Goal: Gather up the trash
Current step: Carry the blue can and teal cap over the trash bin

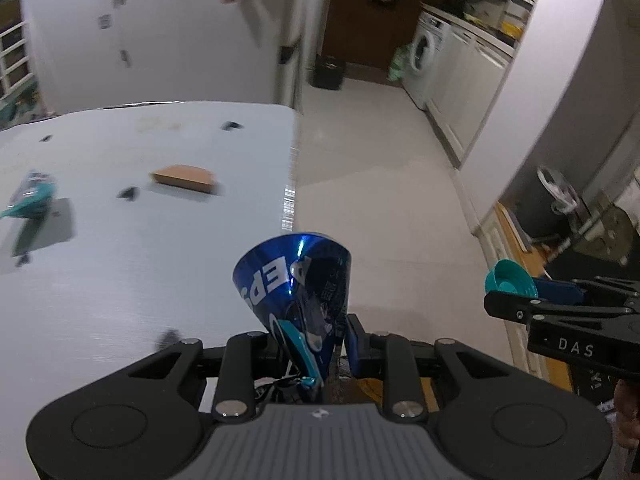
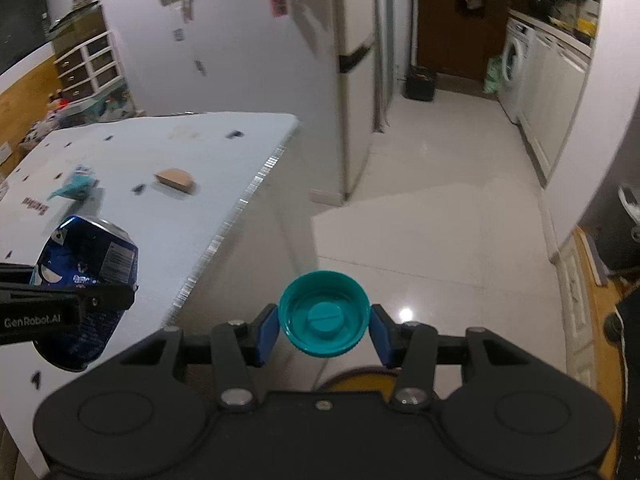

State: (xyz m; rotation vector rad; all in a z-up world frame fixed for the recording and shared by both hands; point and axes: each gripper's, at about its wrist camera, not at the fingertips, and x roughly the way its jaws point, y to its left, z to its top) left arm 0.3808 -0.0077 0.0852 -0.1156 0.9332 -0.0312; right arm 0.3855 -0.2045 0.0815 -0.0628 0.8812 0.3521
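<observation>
My left gripper (image 1: 316, 346) is shut on a crushed blue soda can (image 1: 294, 280), pinched at its flattened end so the wide end sticks forward past the table's right edge. The can (image 2: 86, 276) and the left gripper (image 2: 60, 300) also show at the left of the right wrist view. My right gripper (image 2: 324, 328) is shut on a teal bottle cap (image 2: 324, 314), hollow side facing the camera, above the floor. That cap (image 1: 510, 280) and right gripper (image 1: 516, 300) appear at the right of the left wrist view.
On the white table (image 1: 120, 260) lie a brown cardboard piece (image 1: 184, 178), a teal wrapper (image 1: 30, 196) and small dark scraps. Beyond are a pale tiled floor (image 2: 420, 240), a fridge (image 2: 356, 80), a black bin (image 2: 420, 80) and a washing machine (image 2: 514, 64).
</observation>
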